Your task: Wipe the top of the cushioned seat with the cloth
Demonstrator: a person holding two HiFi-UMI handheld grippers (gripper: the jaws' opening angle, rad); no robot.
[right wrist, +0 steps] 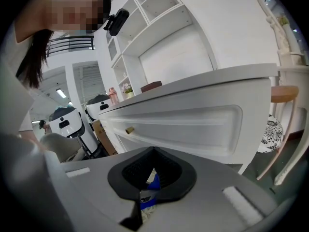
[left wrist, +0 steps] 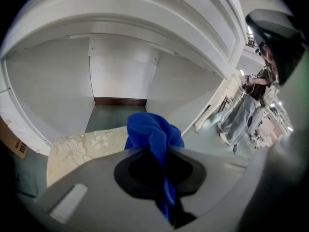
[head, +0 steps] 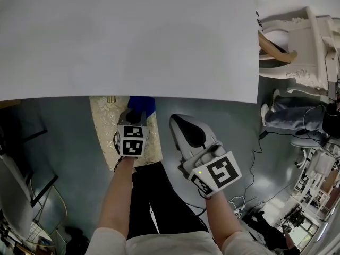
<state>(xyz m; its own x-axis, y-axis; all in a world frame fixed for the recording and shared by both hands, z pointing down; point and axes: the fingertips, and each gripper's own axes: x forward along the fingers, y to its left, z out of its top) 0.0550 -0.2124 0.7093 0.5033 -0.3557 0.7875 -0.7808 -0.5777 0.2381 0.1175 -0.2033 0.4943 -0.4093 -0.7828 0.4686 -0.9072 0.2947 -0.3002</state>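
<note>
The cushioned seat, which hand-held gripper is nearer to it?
Left. The left hand-held gripper is over the cushioned seat, clamping the blue cloth; the right hand-held gripper is off to the seat's right, over the floor.

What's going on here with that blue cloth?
A person holds a gripper in each hand. The left gripper is shut on a bunched blue cloth, held at the far end of the cream floral cushioned seat, which sits partly under a white table. Whether the cloth is pressing on the cushion can't be told. The right gripper has its jaws together and hangs beside the seat over the grey floor.
</note>
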